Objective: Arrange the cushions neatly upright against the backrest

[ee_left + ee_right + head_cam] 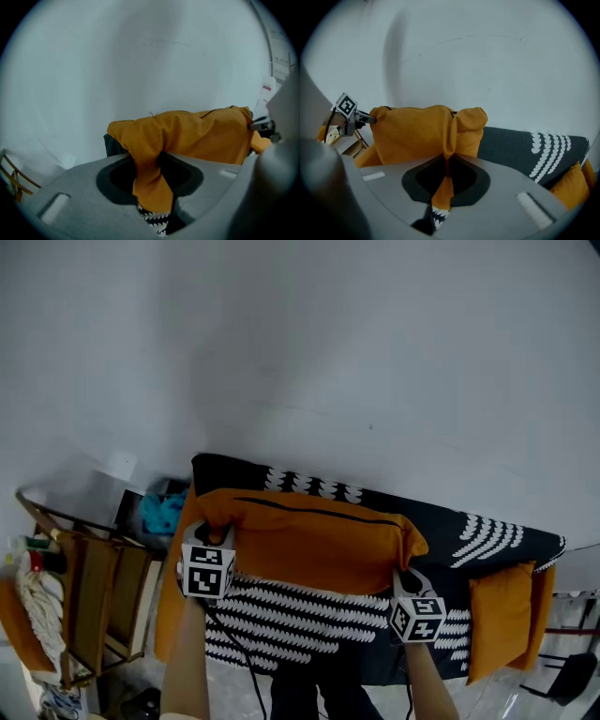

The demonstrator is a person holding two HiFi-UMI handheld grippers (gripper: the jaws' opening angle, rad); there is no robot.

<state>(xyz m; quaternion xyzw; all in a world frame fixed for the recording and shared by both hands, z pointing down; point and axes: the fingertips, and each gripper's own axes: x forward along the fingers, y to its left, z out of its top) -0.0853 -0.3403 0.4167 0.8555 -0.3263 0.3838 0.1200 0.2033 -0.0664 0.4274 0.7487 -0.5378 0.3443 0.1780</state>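
Left gripper [202, 529] and right gripper [403, 575] each clamp one end of the orange cushion [309, 542], to stand it against the backrest [441, 521].

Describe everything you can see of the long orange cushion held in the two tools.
The long orange cushion is a plump rectangle of plain, soft-looking fabric, with a dark zipper line along its upper edge. It stretches lengthwise across the dark, white-patterned sofa, close in front of the backrest. The left tool pinches a bunched fold at its left end; the right tool is shut on a thin fold at its right end. The fabric wrinkles toward both grips.
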